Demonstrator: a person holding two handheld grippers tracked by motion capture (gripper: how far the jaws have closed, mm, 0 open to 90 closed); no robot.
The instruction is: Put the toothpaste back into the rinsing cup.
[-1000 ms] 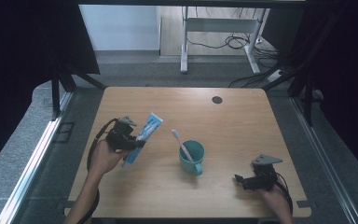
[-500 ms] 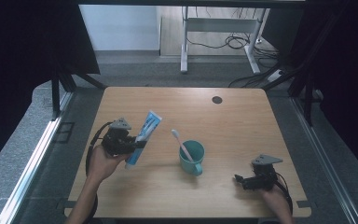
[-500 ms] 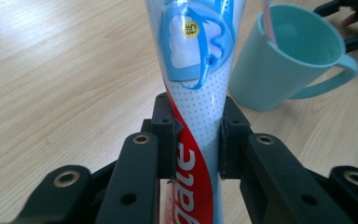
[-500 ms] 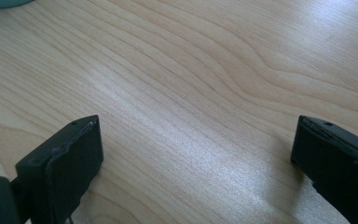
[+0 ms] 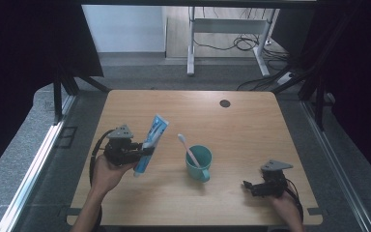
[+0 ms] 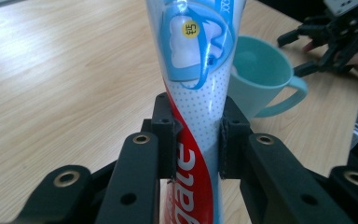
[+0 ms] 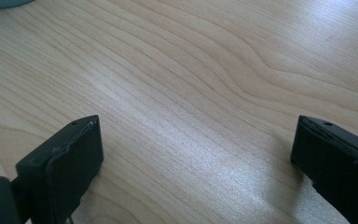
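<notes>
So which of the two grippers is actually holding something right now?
The left gripper. Its jaws are clamped on the toothpaste tube, lifted off the table beside the green cup. The right gripper sits open with nothing between its jaws.

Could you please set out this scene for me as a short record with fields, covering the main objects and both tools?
surface: wooden table
left tool: shut on the toothpaste tube, held tilted above the table
right tool: open, nothing between its jaws, low over the table near its front right corner
cup: teal, with a handle, upright on the table between the two tools
toothbrush: stands in the cup, leaning toward the toothpaste tube
</notes>
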